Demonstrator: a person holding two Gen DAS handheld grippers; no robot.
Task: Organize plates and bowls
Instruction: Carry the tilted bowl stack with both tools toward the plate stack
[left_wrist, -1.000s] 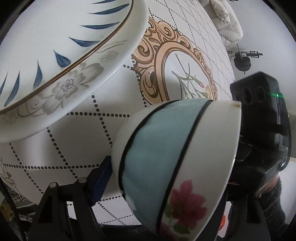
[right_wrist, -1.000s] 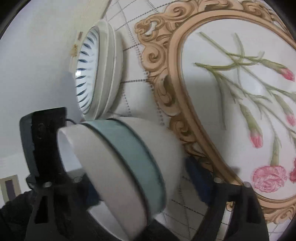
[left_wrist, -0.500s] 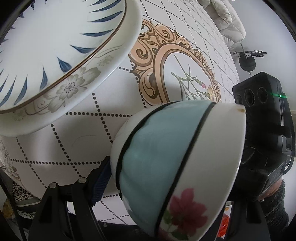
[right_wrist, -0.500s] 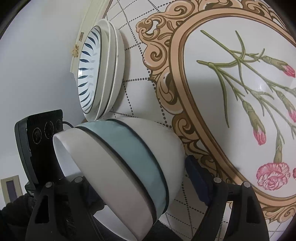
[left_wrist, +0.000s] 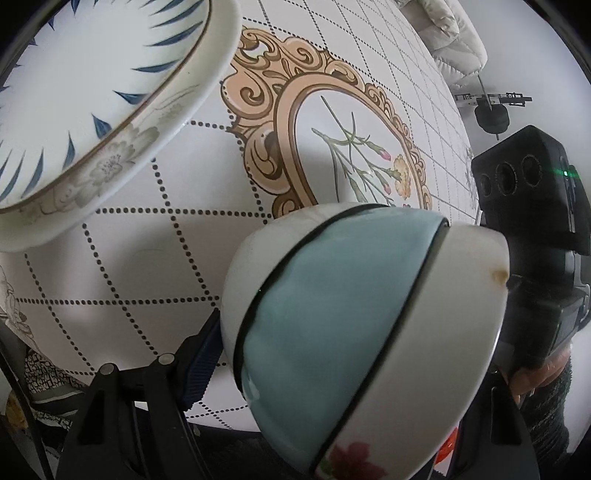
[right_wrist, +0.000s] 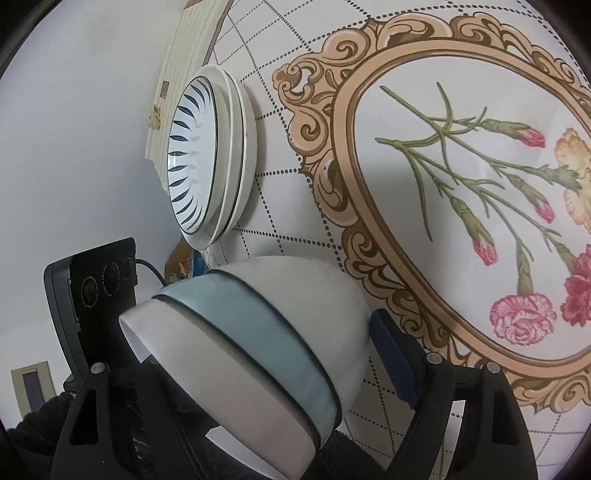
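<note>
A white bowl with a light-blue band and a red flower (left_wrist: 369, 332) is held between both grippers, one on each side of it. It also shows in the right wrist view (right_wrist: 258, 350). My left gripper (left_wrist: 332, 369) is shut on the bowl. My right gripper (right_wrist: 258, 369) is shut on the same bowl. A stack of white plates with blue leaf strokes (right_wrist: 207, 155) lies on the table, close at the upper left in the left wrist view (left_wrist: 92, 110). The bowl is held a little above the table, apart from the stack.
The table (right_wrist: 295, 206) has a white cloth with a dotted grid and an ornate tan frame with carnations (right_wrist: 461, 203). A white padded thing (left_wrist: 450, 40) lies past the table's far edge. A wall is beyond the plate stack.
Both grippers with the bowl have drawn back from the plate stack, which now looks smaller and farther in the right wrist view. The grip on the bowl is unchanged.
</note>
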